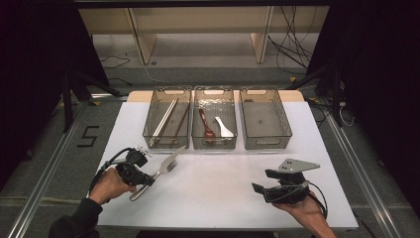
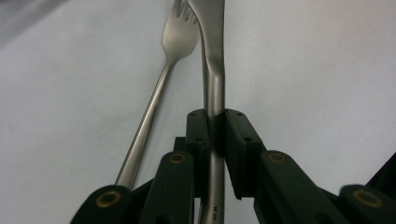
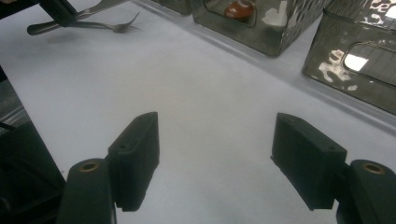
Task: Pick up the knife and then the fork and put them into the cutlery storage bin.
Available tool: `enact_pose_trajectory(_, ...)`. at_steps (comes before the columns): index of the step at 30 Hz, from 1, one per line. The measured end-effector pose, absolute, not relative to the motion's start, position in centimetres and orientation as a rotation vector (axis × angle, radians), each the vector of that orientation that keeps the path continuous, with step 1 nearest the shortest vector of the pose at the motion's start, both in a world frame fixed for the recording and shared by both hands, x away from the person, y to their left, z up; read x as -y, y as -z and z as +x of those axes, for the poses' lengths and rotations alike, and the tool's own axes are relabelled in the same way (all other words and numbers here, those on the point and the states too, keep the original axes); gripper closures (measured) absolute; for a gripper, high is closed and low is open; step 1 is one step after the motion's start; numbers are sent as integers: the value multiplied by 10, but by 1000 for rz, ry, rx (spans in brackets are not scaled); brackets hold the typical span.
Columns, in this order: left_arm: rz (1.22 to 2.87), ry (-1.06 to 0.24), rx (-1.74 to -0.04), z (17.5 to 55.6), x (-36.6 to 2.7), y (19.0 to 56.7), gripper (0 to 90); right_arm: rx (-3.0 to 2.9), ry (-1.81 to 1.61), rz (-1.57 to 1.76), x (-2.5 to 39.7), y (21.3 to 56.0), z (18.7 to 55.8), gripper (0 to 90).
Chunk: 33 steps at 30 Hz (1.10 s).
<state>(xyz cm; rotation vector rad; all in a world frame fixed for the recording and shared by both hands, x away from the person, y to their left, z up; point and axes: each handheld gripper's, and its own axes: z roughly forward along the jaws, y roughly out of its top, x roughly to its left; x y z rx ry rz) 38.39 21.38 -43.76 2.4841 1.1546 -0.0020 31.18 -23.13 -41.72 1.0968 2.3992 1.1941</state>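
My left gripper (image 1: 147,179) (image 2: 215,122) is shut on the handle of a silver table knife (image 1: 174,154) (image 2: 214,56), whose blade points toward the bins. A silver fork (image 1: 167,167) (image 2: 175,39) lies on the white table just beside the knife, tines the same way. In the right gripper view the fork (image 3: 116,25) and knife (image 3: 100,6) sit at the far top left. My right gripper (image 1: 261,187) (image 3: 215,161) hovers open over bare table at the near right, nothing between its jaws.
Three clear grey bins stand in a row at the back. The left bin (image 1: 151,133) holds long metal and wooden sticks. A red spoon (image 1: 206,127) and a white spoon (image 1: 224,128) lie in the middle bin (image 1: 214,144). Nothing lies in the right bin (image 1: 266,143).
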Motion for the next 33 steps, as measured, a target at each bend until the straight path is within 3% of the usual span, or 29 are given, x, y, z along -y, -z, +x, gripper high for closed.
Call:
enact_pose_trajectory(7, 2468, 81, -1045, 375, -190, 426, 800, -2398, -1276, 1063, 226, 411, 309, 326)
enact_pose_trajectory(22, 2565, 281, -787, 357, -125, 422, 800, -2496, -1306, 739, 171, 394, 293, 323)
enact_pose_trajectory(33, 2620, 315, -676, 352, -96, 418, 799, -2590, -1171, 518, 136, 402, 292, 326)
